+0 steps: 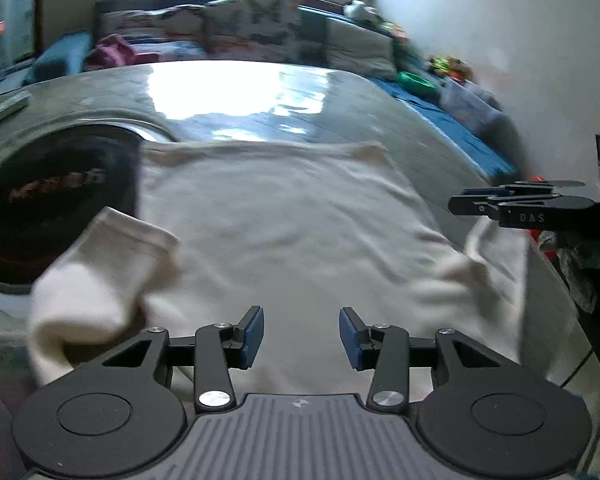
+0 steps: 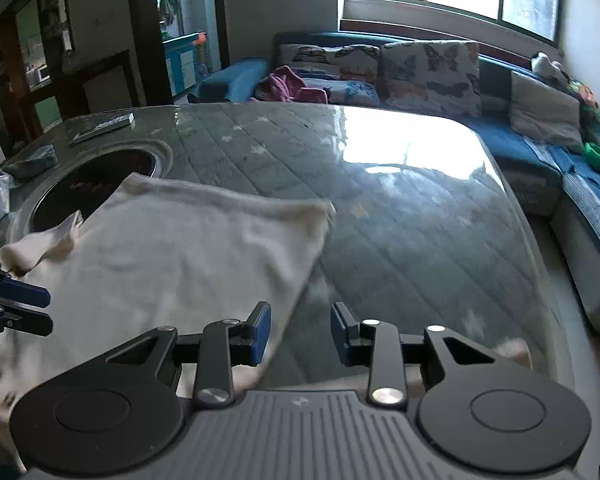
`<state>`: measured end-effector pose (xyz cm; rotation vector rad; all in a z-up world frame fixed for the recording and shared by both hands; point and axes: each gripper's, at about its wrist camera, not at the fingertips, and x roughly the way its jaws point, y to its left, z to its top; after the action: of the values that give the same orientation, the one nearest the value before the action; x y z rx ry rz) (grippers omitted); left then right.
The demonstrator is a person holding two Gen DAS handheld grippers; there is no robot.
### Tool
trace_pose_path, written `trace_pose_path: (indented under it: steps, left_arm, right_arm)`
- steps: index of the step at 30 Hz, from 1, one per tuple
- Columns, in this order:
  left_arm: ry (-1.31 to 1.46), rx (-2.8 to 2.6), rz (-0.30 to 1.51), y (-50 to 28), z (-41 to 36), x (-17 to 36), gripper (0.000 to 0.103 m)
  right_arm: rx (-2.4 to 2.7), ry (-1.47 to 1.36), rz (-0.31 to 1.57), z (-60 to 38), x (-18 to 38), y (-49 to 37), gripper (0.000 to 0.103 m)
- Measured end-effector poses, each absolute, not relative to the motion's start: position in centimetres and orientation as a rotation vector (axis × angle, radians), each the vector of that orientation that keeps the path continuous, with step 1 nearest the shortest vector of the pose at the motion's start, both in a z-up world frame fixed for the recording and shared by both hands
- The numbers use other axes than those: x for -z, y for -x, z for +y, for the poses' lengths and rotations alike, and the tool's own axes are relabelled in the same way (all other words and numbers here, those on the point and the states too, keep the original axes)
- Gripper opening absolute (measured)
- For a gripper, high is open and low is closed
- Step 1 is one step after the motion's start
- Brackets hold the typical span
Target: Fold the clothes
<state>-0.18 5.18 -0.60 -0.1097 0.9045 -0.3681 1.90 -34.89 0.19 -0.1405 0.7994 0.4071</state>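
Because the cream T-shirt (image 1: 268, 216) lay spread on the glossy table (image 2: 400, 208) with both sleeves loose, and the left gripper (image 1: 302, 336) and right gripper (image 2: 300, 334) hovered wide open holding nothing, a shallow pinch could have dragged the slippery cloth askew.

Grey table (image 2: 400, 208) with glossy top, quilted star-pattern cover showing beneath, window glare at far right. Round black induction cooktop (image 2: 96, 188) set into left part. Cream T-shirt (image 2: 172, 264) spread flat on near left area, one corner overlapping cooktop; one sleeve (image 1: 100, 264) lies beside cooktop. Remote control (image 2: 104, 126) on far left corner. Crumpled grey-blue cloth (image 2: 32, 164) near left edge, next to cooktop.
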Motion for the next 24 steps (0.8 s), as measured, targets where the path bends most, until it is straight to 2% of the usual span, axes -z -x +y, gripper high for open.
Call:
trace_pose_path:
  steps: [11,17,24]
  left_arm:
    - [0.097,0.248,0.861,-1.5,8.2,0.6,0.047]
    - [0.072,0.206,0.816,-0.9,9.5,0.1,0.047]
    - [-0.017,0.151,0.787,-0.7,9.0,0.4,0.053]
  right_arm:
    - [-0.407,0.143,0.811,-32.3,1.6,-8.7,0.032]
    - [-0.395,0.155,0.809,-31.6,2.3,-10.6,0.018]
    - [-0.381,0.168,0.805,-30.9,3.0,-12.7,0.017]
